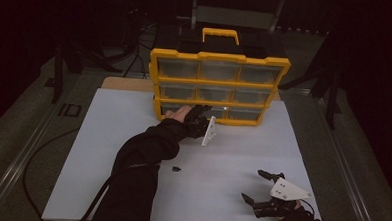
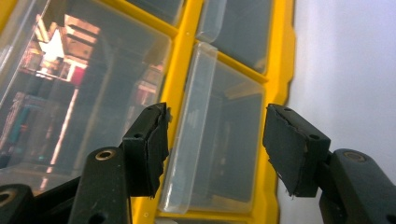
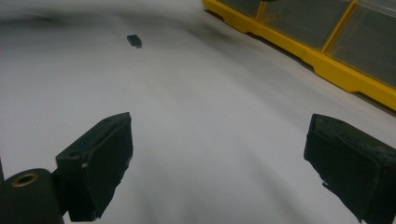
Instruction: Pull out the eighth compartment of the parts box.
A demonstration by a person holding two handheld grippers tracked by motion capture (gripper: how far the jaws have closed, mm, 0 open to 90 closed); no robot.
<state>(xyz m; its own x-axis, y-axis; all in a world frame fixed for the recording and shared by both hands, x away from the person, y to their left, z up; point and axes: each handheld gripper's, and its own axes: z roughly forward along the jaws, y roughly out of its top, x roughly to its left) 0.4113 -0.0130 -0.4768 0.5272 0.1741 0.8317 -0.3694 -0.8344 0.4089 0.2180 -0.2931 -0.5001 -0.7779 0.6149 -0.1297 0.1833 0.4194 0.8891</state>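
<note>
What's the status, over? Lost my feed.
Left gripper open, jaws astride bottom-row drawer handle of yellow organizer. Right gripper open, idle. Nothing blocking.

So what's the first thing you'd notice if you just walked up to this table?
The big yellow drawer box standing at the far edge of the white board, with clear drawers in three rows. Next, the left gripper reaching up to the bottom row, its jaws open on either side of a clear drawer handle. The right gripper hangs open over the board's near right corner, and a small black piece lies mid-board.
</note>
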